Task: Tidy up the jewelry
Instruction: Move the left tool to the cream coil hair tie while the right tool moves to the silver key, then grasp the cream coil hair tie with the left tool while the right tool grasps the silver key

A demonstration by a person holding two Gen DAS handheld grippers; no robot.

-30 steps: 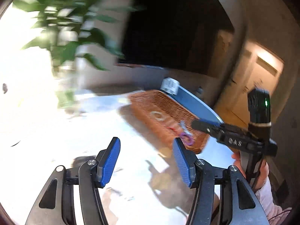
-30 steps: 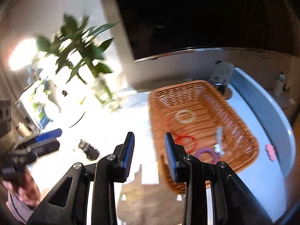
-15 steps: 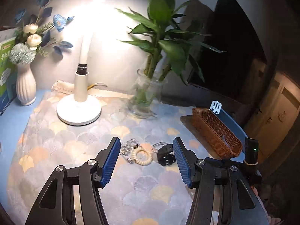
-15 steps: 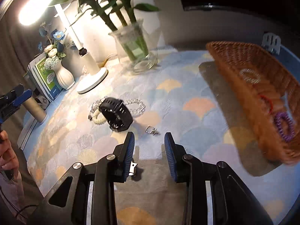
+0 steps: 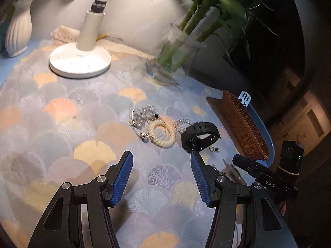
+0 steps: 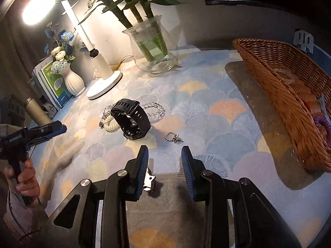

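A pile of jewelry lies mid-table: a black watch, a cream coil bracelet, clear bead strands and a small silver earring. A silver star clip lies by my right gripper's left finger. My left gripper is open and empty, just short of the pile. My right gripper is open and empty, low over the cloth near the earring. The wicker basket at the right holds a purple coil and other bracelets.
A white lamp base, a glass vase with bamboo, a white flower vase and books stand along the back. The other gripper shows in each view, at the right and at the left.
Both grippers swung from the basket toward the jewelry pile and dropped lower and closer to it. Both stay open and empty.
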